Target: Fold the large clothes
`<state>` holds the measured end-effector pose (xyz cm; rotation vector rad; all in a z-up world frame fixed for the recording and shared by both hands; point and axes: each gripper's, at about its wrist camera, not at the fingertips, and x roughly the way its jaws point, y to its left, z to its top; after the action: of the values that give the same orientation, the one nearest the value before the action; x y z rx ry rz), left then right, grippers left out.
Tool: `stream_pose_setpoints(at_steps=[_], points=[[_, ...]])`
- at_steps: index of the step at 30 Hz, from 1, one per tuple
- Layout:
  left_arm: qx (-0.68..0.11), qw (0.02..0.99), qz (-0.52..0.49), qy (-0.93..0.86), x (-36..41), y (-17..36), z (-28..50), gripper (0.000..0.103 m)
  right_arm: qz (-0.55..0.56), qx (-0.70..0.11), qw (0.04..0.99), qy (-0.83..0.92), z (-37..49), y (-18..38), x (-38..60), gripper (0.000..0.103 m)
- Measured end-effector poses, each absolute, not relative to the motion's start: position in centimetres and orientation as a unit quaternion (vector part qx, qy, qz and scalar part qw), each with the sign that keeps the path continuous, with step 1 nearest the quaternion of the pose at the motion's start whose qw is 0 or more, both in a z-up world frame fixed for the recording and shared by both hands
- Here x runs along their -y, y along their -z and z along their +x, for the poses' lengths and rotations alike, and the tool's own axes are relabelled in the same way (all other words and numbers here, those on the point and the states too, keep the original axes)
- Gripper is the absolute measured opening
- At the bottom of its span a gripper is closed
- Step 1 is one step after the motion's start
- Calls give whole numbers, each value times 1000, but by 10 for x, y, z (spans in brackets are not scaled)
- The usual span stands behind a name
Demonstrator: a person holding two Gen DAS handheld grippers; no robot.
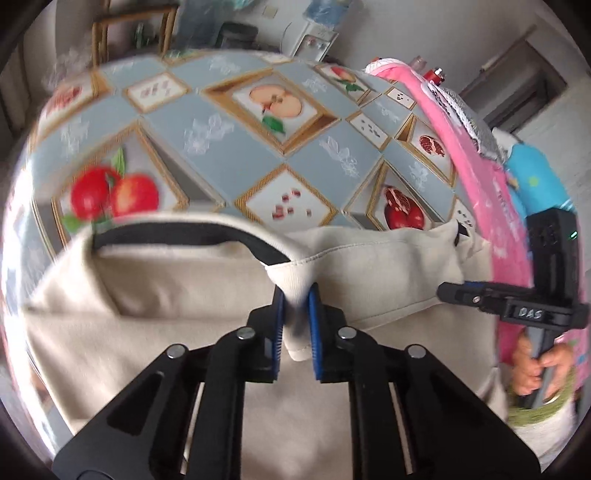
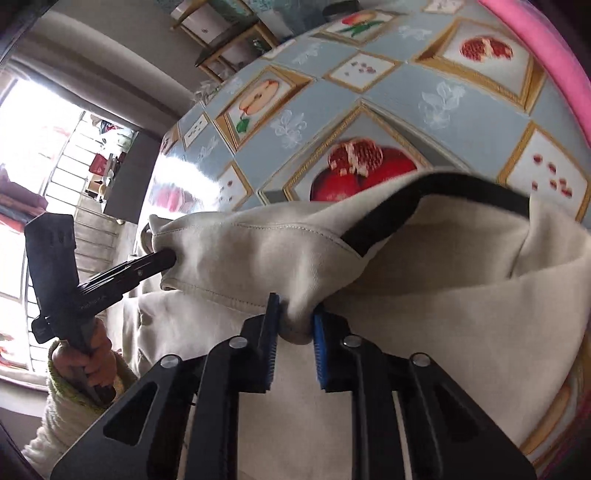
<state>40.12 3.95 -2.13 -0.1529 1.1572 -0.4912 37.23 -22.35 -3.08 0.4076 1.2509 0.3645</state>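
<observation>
A large cream garment [image 1: 166, 295] with a black neck band [image 1: 177, 230] hangs over the near part of the table. My left gripper [image 1: 296, 295] is shut on a bunched fold of its top edge beside the neck band. My right gripper [image 2: 297, 310] is shut on another fold of the same garment [image 2: 443, 314] next to the black band [image 2: 424, 199]. Each gripper shows in the other's view: the right one [image 1: 448, 290] meets the cloth at its right corner, the left one [image 2: 168, 258] at its left corner. The cloth is lifted between them.
The table [image 1: 229, 140] has a glossy blue-grey cloth with fruit pictures. A pink garment [image 1: 476, 173] and a blue item [image 1: 535, 177] lie along its right side. A wooden shelf [image 1: 133, 33] stands behind. A bright window [image 2: 33, 147] is at the left.
</observation>
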Motion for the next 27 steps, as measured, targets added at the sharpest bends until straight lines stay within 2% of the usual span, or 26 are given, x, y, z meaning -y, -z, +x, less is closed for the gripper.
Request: stream_pose_setpoints(at_steps=[4, 11, 17, 19, 20, 22, 27], points=[[-524, 822, -42, 219, -31, 20, 416, 9, 127, -557, 808, -144, 391, 21, 214, 14], [-504, 829, 71, 231, -13, 29, 413, 9, 8, -538, 831, -144, 393, 29, 200, 13], [-496, 822, 104, 260, -20, 36, 396, 11, 29, -540, 821, -185, 377, 41, 212, 14], [-499, 820, 100, 262, -19, 37, 398, 11, 31, -540, 821, -182, 376, 39, 213, 18], [-502, 818, 97, 263, -20, 37, 399, 11, 29, -540, 822, -178, 373, 34, 214, 25], [-504, 816, 97, 265, -20, 37, 400, 11, 31, -533, 831, -156, 367, 20, 220, 31], [-502, 814, 111, 270, -18, 36, 400, 12, 42, -469, 874, -123, 351, -22, 228, 32]])
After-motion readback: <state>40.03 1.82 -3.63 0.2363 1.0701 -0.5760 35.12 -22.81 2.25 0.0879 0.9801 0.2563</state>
